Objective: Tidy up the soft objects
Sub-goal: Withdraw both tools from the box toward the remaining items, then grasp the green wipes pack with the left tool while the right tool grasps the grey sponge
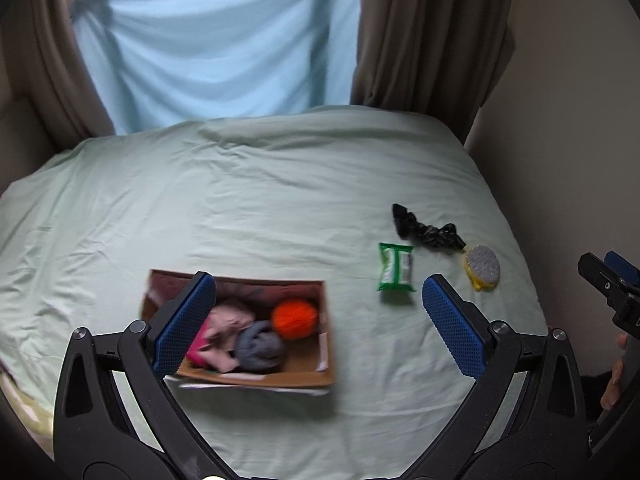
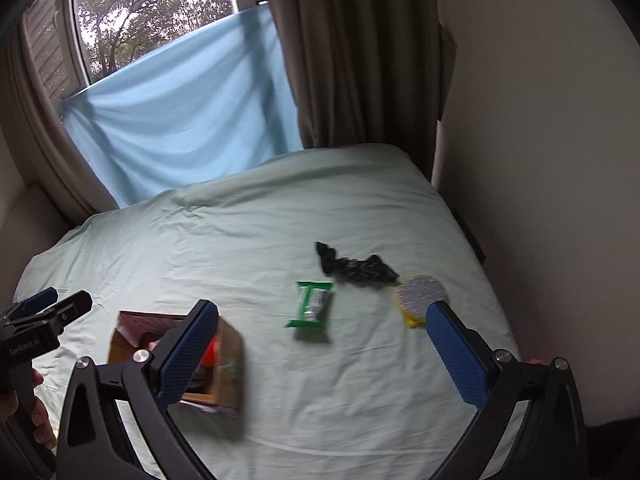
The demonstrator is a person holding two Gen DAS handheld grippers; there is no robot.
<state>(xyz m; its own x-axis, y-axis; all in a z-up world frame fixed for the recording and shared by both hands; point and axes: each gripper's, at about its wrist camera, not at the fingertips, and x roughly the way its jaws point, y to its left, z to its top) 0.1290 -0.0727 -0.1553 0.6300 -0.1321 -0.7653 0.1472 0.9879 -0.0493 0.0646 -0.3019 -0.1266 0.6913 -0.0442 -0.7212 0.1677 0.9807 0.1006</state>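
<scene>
Left wrist view: left hand-held gripper has its jaws spread wide, nothing between them. It hangs above a pale green bed. Cardboard box sits at lower centre-left of the frame, partly behind the left blue pad.

Box contents visible: orange yarn ball, grey rolled cloth, pink cloth. All three lie inside the box, touching one another.

On the bed sheet, right of centre, well apart from the box:
- green packet, lying flat;
- black crumpled item, just above the packet, probably a scrunchie or bag; too blurred to tell;
- grey-and-yellow oval pad, touching or just beside the black item's right end.

Right wrist view: right hand-held gripper is likewise spread wide and empty. The green packet lies between its pads in the frame, toward centre. The oval pad sits just above the right pad. The box is at lower left, half hidden by the left pad.

Progress, as a judgement: roughly half done. Three soft items are boxed and three remain loose. Whether the packet and oval pad count as soft is unclear. Neither gripper touches anything.
</scene>
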